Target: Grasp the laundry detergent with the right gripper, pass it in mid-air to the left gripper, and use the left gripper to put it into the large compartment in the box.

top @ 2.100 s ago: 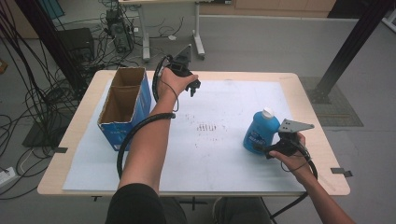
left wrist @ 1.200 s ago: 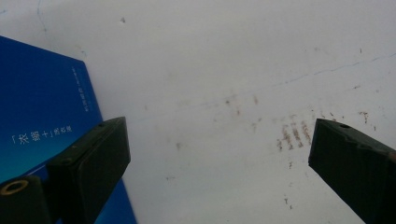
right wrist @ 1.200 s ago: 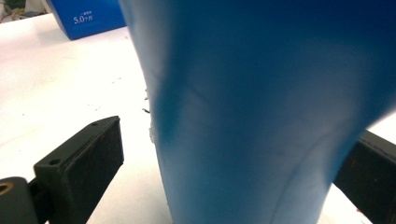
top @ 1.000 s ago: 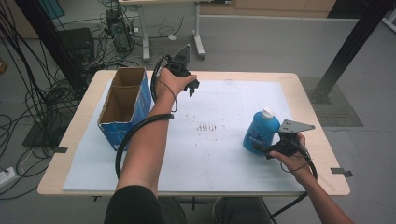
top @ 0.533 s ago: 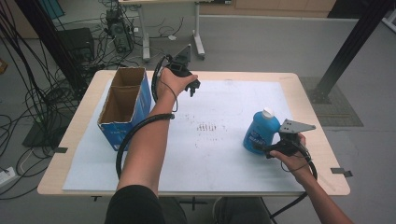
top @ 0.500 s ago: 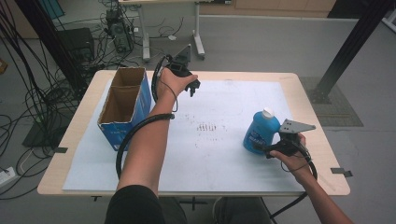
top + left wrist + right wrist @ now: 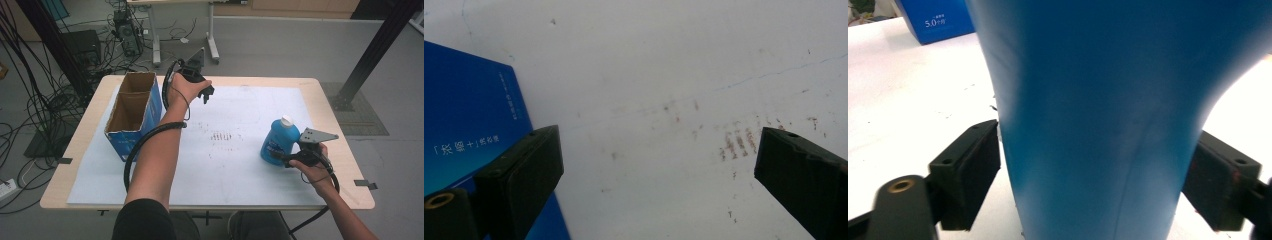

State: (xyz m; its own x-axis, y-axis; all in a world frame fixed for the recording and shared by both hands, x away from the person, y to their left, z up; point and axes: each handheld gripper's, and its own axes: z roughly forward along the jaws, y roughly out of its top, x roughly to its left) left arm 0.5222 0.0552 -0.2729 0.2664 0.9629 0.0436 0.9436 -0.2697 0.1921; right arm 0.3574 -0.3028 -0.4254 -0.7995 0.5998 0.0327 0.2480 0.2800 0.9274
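Blue plastic crowds the right gripper view so closely that the blue bottle's (image 7: 1098, 115) cap, label and base are all cut off there; in the high view its label is only a pale smear, too small to read. The bottle stands upright on the white sheet (image 7: 235, 165) near the table's (image 7: 345, 145) right edge, white cap on top. The right gripper (image 7: 286, 159) has its two black jaws on either side of the bottle's lower body; they have just been closing with the bottle between them, and both pads (image 7: 973, 170) now lie against its sides, so the bottle is gripped.

On the side of the cardboard box (image 7: 135, 112), white print reads "5.0" followed by characters too small to make out; further white characters appear upside down in the left gripper view. The box stands open at the table's left, split into two compartments, both bare inside as far as the high view shows.

The left gripper (image 7: 202, 95) hangs above the sheet just beside the box, jaws spread wide with nothing between them but faint brownish marks (image 7: 739, 142) on the sheet.
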